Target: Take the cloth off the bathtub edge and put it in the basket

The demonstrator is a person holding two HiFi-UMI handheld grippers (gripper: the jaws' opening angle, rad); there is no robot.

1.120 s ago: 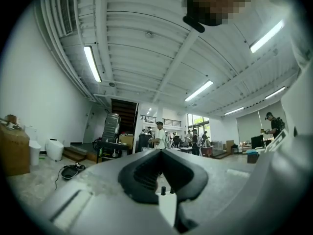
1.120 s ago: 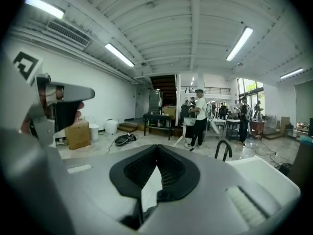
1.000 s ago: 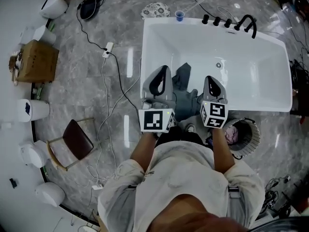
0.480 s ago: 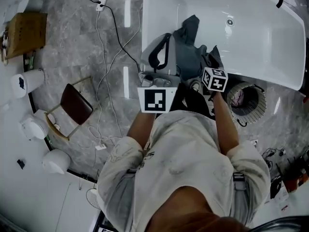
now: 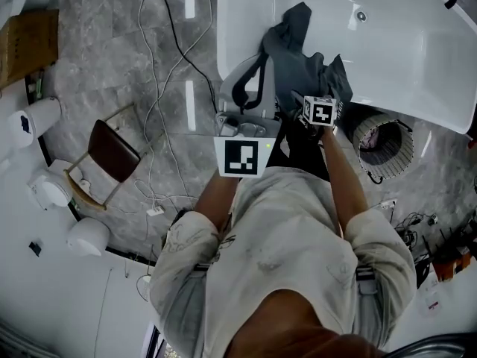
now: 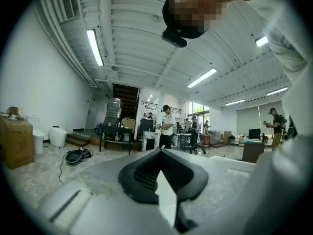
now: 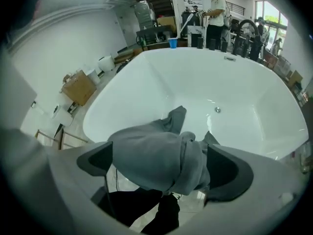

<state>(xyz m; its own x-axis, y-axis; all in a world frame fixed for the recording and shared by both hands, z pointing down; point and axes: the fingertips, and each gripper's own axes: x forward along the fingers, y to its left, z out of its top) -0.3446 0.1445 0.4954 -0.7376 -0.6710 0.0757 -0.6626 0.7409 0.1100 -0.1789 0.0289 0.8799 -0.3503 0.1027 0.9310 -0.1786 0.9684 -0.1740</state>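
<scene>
Right gripper [image 7: 161, 160] is pointing steeply down at the bathtub [image 5: 432, 103] edge. Its jaws are standing wide apart (they've just been opening) and straddling the grey cloth [image 5: 297, 54] without pinching it yet. The cloth is draping over the near rim, one tail hanging inside the tub and the bulk bunching on my side. Left gripper [image 6: 160, 155] is pointing level out at the room, jaws closed on nothing. I'm treating it as idle.

Step in hand, as I'm reading it, is the grab:
- I'm aiming to bring the pads down around the thick bunch, not a single loose fold. Soft fabric like this is likely to slip out of a shallow pinch.
- I'm keeping the tips off the hard rim so the jaws are closing on cloth only.
- I'm planning to close fully before lifting.
- I'm planning to lift straight up until the inner tail clears the edge, and only then swing over.

The basket [image 5: 361, 144] is sitting on the floor just beside the tub, on my right, so it's a short carry. The main risk I'm seeing is the trailing end dragging on the rim or hanging outside the basket at release.
</scene>
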